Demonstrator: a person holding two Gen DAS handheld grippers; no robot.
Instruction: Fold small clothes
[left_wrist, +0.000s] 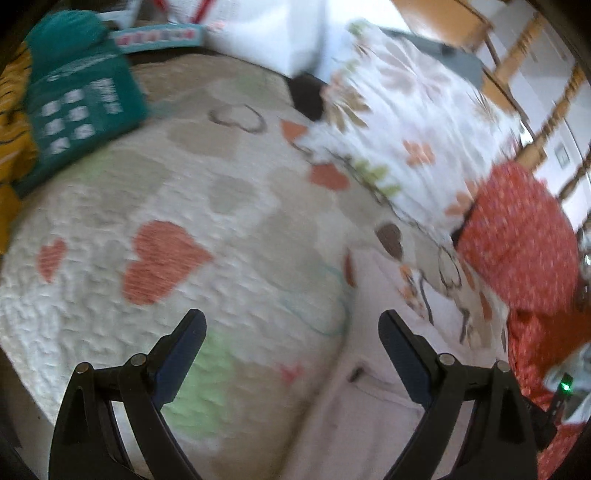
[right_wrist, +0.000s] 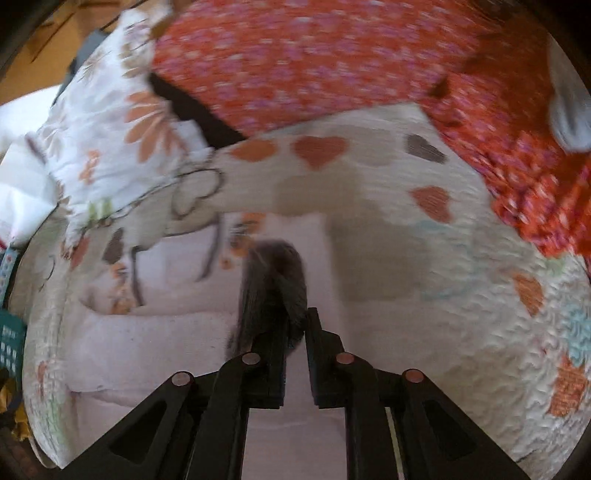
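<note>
I counted one pink garment (right_wrist: 155, 343), one dark sock (right_wrist: 273, 280), one quilt (left_wrist: 110, 295), two pillows (left_wrist: 406, 110).

We see a small dark grey garment (right_wrist: 275, 284), bunched and dangling from the nearly closed right claw (right_wrist: 295, 325), hanging above a pale pink garment (right_wrist: 159, 343) spread flat on the heart-patterned bed quilt (right_wrist: 424, 229), its details blurred.
</note>
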